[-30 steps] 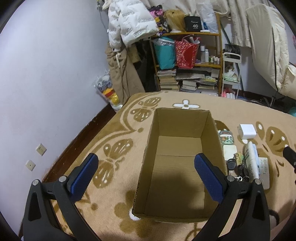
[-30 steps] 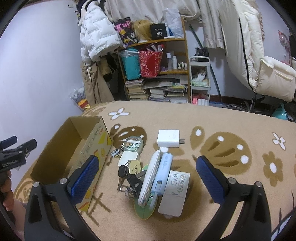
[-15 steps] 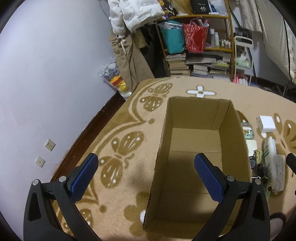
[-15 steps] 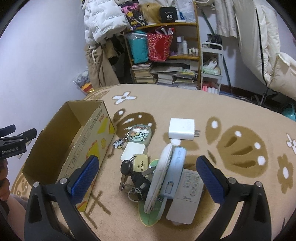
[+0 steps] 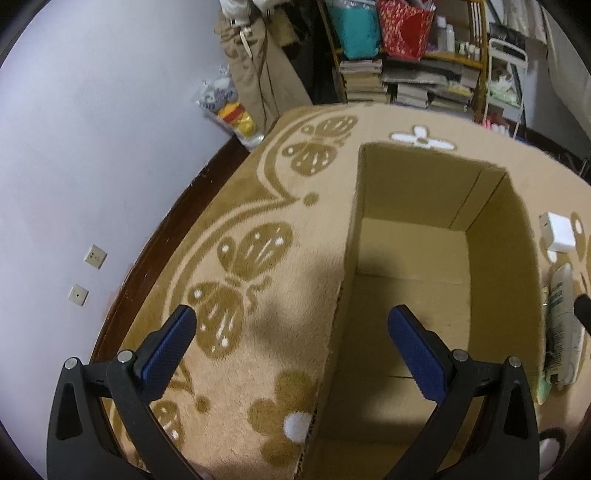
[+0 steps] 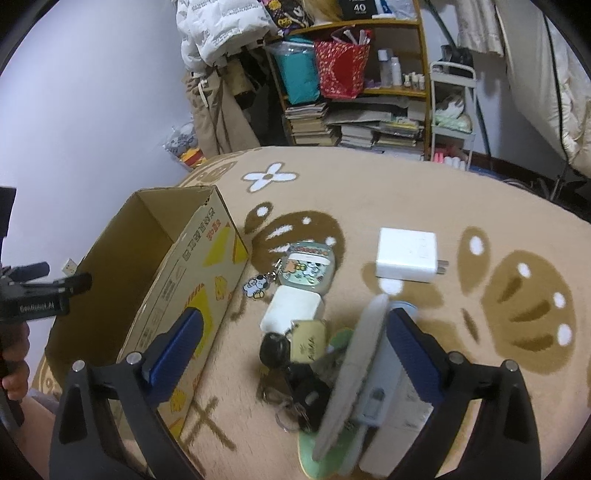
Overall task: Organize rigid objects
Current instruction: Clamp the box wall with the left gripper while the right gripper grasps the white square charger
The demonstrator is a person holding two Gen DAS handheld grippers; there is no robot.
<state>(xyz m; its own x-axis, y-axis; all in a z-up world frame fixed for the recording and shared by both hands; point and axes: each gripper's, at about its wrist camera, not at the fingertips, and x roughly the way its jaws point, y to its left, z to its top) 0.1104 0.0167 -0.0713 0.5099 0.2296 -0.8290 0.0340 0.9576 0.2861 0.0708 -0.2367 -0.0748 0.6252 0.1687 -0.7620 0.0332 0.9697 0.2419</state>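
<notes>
Carpet [image 6: 369, 192] carries everything. Cardboard box [image 5: 424, 258], empty, stands toward its left edge. Since a second ago we see the left gripper [image 5: 291, 343] shift left over the box's left wall, and the right gripper [image 6: 295, 343] drop nearer the clutter: remote [image 6: 351, 373], charger [image 6: 406, 254], keys [image 6: 291, 380]. Both sets of fingers spread, holding nothing. First pick looks imminent.

Lived-in home room, patterned beige carpet [image 6: 369, 192], cluttered bookshelf [image 6: 354, 85] upper centre, puffer jacket [image 6: 218, 26] hanging upper left
</notes>
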